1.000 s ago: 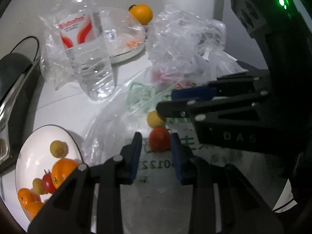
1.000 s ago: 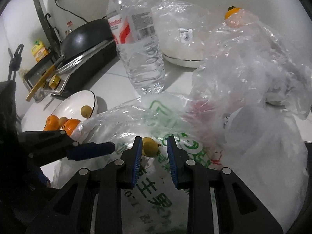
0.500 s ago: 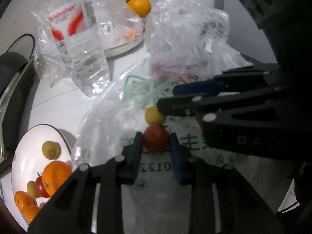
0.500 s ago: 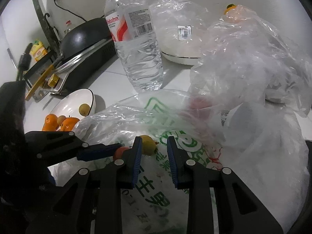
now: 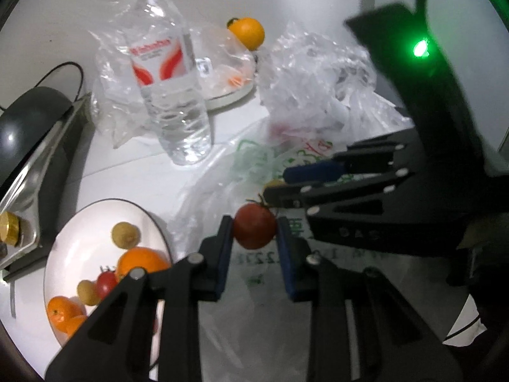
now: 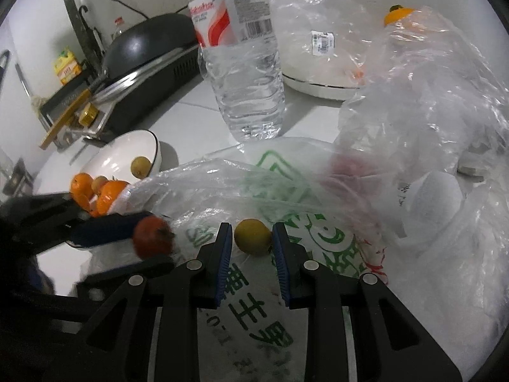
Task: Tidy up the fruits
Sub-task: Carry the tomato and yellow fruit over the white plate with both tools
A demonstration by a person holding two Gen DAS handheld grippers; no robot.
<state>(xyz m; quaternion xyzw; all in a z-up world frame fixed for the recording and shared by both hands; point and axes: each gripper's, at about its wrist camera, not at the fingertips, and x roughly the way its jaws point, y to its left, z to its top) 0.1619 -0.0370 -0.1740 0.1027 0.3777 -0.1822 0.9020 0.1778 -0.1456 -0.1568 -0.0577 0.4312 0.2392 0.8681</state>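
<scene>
Since a second ago the left gripper [image 5: 254, 234] has lifted, clenched on the tomato [image 5: 255, 229], carrying it above the printed bag [image 6: 254, 312] mid-desk. The right gripper [image 6: 253, 245] reaches level across from the right, its jaws spread around but not touching the yellow fruit [image 6: 253, 236] lying on that bag.

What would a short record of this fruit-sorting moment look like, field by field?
Left gripper: jaws closed on the red tomato, raised off the printed plastic bag
Right gripper: jaws open around the yellow fruit, which lies on the bag
White bowl: holds oranges, a small tomato, yellowish fruits
Water bottle: upright behind the bag
</scene>
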